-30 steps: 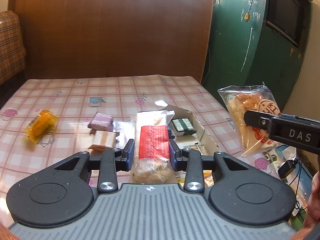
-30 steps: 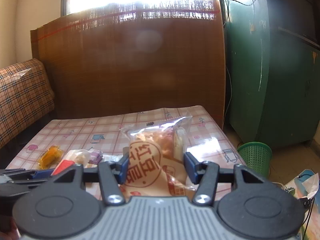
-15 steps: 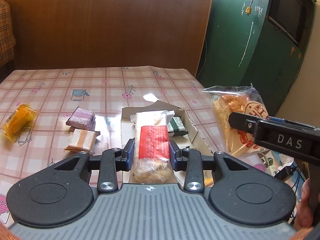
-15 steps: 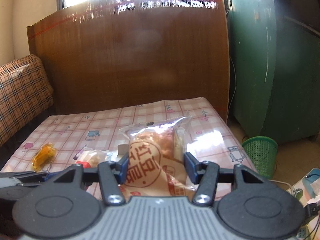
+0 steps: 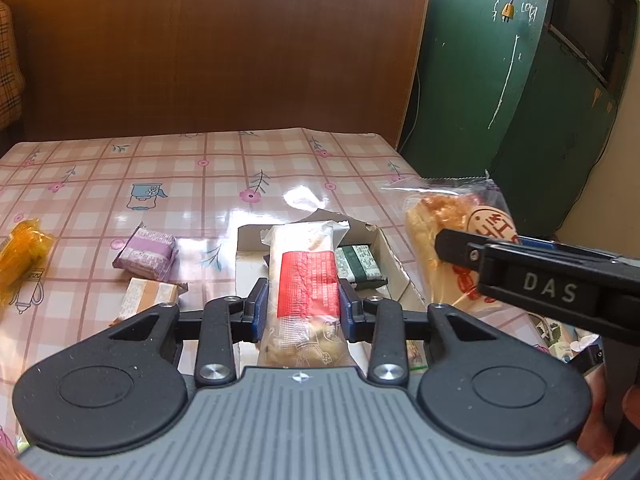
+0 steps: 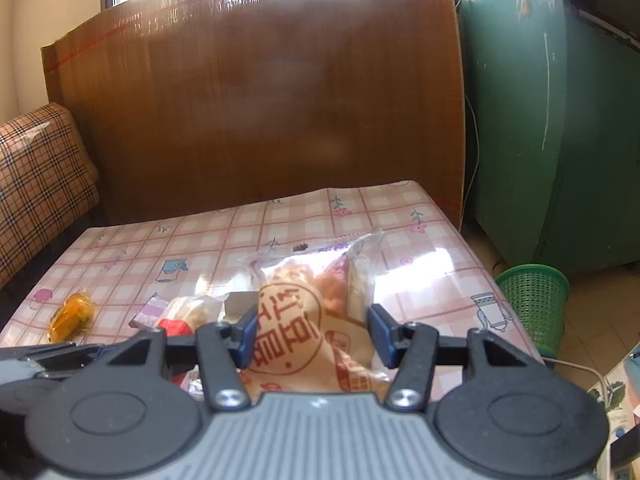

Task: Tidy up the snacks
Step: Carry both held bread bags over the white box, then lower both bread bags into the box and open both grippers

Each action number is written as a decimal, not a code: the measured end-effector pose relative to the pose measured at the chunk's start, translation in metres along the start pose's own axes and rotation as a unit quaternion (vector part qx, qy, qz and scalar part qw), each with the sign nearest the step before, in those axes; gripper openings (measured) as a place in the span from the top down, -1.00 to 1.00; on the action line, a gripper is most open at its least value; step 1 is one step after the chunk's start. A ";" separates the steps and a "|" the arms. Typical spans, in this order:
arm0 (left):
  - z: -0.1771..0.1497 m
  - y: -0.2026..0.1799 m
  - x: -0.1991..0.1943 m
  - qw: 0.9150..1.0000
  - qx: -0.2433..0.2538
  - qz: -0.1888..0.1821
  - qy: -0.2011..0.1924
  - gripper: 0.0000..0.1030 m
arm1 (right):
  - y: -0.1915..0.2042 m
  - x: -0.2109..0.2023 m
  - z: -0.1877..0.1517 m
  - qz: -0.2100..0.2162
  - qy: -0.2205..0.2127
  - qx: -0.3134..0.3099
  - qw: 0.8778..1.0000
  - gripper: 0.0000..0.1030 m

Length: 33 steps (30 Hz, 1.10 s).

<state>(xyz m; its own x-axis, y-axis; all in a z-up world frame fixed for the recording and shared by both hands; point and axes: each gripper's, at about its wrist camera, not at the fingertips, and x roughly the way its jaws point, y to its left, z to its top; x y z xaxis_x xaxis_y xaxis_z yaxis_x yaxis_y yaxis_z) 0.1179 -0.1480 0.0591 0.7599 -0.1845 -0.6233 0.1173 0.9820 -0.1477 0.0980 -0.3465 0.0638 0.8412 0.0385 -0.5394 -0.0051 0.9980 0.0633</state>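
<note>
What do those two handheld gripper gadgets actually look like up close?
Both match. The left gripper has a ribbed grey body, two round black discs, black linkage arms with silver screws, and blue fingertip pads. The right gripper looks the same; seen side-on, its black bar reads "DAS" in white letters.

I am working in a lived-in home room, over a table [image 5: 208,168] dressed in a pink checked floral oilcloth. A plaid sofa [image 6: 36,168] stands off its left edge and a wooden board [image 6: 280,112] leans behind its far edge. To the right stand a worn green cabinet [image 6: 552,120] and a green wastebasket [image 6: 534,304] on the floor.
</note>
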 end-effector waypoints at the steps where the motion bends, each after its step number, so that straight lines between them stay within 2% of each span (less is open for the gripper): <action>1: 0.000 0.000 0.001 1.000 0.001 0.000 0.000 0.19 | 0.000 0.003 0.001 0.001 0.002 0.001 1.000 -0.06; 15: 0.006 -0.002 0.019 1.000 -0.002 0.004 0.010 0.19 | 0.000 0.040 0.003 0.016 0.024 0.012 1.000 -0.06; 19: 0.007 -0.001 0.024 1.000 -0.012 -0.016 0.007 0.19 | -0.003 0.049 0.004 0.023 0.029 0.020 0.999 -0.07; 20: 0.007 -0.002 0.024 1.000 -0.010 -0.022 0.004 0.17 | -0.004 0.050 0.004 0.029 0.027 0.023 0.999 -0.12; 21: 0.005 -0.002 0.025 1.000 -0.003 -0.025 0.001 -0.01 | -0.005 0.051 0.004 0.036 0.026 0.024 0.999 -0.28; 22: 0.004 -0.003 0.025 1.000 0.001 -0.029 0.000 -0.15 | -0.006 0.051 0.004 0.039 0.025 0.026 0.999 -0.35; 29: 0.002 0.005 0.018 1.000 -0.017 -0.021 0.001 -0.28 | -0.005 0.037 0.005 0.029 0.012 0.021 0.999 -0.36; 31: 0.003 0.008 0.014 1.000 -0.019 -0.013 0.001 -0.43 | -0.001 0.030 0.004 0.027 0.008 0.013 1.000 -0.36; 33: 0.003 0.011 0.012 1.000 -0.018 -0.004 -0.002 -0.49 | 0.003 0.024 0.004 0.024 0.004 0.007 1.000 -0.35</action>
<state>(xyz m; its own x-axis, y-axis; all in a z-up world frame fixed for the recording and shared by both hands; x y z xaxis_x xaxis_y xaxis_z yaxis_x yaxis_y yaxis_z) 0.1305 -0.1394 0.0525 0.7618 -0.1912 -0.6190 0.0999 0.9787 -0.1793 0.1202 -0.3430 0.0545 0.8355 0.0863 -0.5426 -0.0376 0.9943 0.1001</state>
